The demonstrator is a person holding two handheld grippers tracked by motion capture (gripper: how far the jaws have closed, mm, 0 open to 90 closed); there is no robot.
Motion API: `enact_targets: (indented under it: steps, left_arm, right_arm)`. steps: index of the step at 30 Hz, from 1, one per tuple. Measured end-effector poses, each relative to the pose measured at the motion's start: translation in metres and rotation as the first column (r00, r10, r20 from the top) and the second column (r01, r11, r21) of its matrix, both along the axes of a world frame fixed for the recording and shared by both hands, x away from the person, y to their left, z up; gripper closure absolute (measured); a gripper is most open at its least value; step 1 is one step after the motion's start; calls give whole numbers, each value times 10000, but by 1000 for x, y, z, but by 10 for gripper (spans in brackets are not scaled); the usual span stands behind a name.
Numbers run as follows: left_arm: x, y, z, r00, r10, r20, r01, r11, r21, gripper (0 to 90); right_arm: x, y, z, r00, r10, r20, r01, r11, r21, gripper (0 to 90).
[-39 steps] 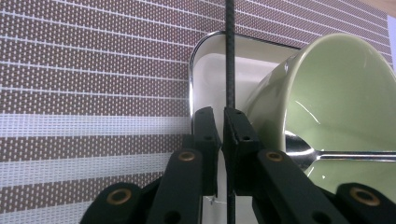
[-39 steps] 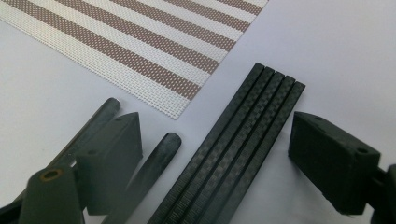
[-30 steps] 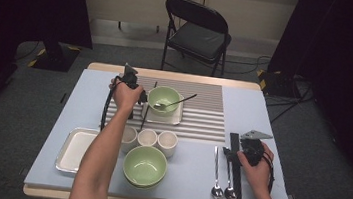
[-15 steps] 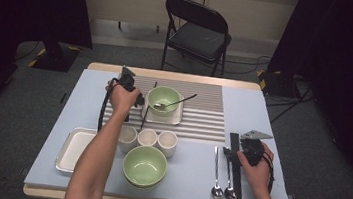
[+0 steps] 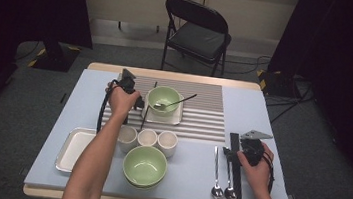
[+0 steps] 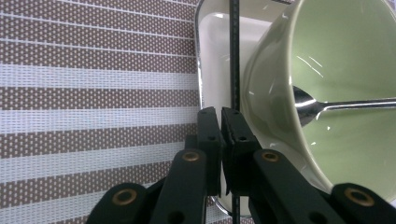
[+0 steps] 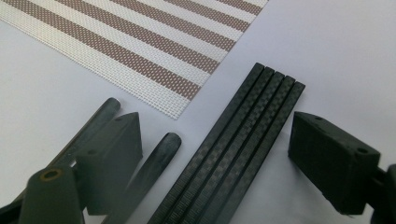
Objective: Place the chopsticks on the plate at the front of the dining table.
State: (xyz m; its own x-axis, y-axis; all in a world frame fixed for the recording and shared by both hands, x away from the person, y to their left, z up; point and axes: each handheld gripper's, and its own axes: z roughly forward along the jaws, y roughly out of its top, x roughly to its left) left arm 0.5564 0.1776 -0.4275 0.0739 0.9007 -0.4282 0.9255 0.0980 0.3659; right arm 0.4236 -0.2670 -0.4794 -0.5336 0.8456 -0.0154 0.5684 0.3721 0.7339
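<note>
A thin black chopstick lies beside a green bowl that stands on a white square plate on the striped mat. My left gripper is shut on that chopstick; in the high view the left gripper sits just left of the bowl. A spoon rests in the bowl. My right gripper stands open over a bundle of black chopsticks, one jaw to each side and neither touching. Two spoon handles lie under its left jaw.
Three small white cups and a larger green bowl sit at the front middle. A metal tray is at the front left. Two spoons lie beside the chopstick bundle. A folding chair stands behind the table.
The left hand has shifted slightly beside the bowl. The right hand has kept still.
</note>
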Motion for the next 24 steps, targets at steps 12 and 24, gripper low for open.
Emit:
enact_targets:
  steps: [12,24]
  left_arm:
    - [0,-10,-3,9993,-196,-324,191,9997,-158,876]
    - [-1,-11,-3,9983,-433,-380,428,9990,-130,865]
  right_arm:
    - [0,0,0,10000,0,2,0,10000,-2,162]
    - [0,0,0,10000,-10,13,10,10000,-14,163]
